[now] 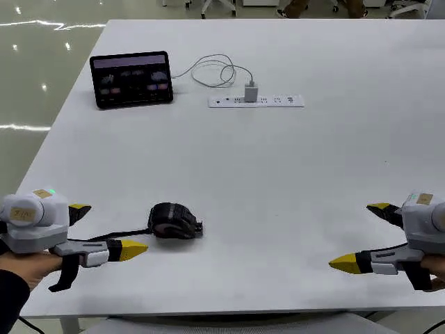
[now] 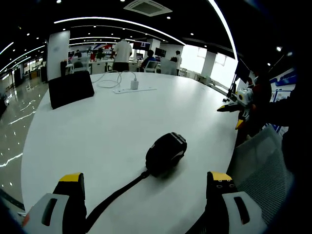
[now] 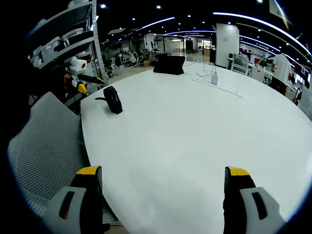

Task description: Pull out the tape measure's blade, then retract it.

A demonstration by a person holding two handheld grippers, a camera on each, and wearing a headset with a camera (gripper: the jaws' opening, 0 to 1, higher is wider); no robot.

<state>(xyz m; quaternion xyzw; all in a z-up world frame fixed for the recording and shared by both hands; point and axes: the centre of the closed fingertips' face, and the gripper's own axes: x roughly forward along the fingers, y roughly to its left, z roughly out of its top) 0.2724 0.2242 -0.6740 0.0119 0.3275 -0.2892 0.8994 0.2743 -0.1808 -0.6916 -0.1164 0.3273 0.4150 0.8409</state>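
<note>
Head view showed the left gripper (image 1: 115,227) spread wide beside the tape measure (image 1: 175,221); the right gripper (image 1: 352,235) gaped empty, well apart.

a: how's the light over the table (image 1: 278,174)?
b: bright and even, from above. ceiling strips (image 2: 112,20) show as curved lines over it in both gripper views.
a: shadows?
b: soft, short ones on the table, under the tape (image 1: 174,221) and the left gripper (image 1: 108,228).
a: glare?
b: white streaks on the glossy floor (image 1: 28,69) left of the table.
a: distortion?
b: the table's edge bows round in the gripper views. the room beyond it is dimmer and soft.
</note>
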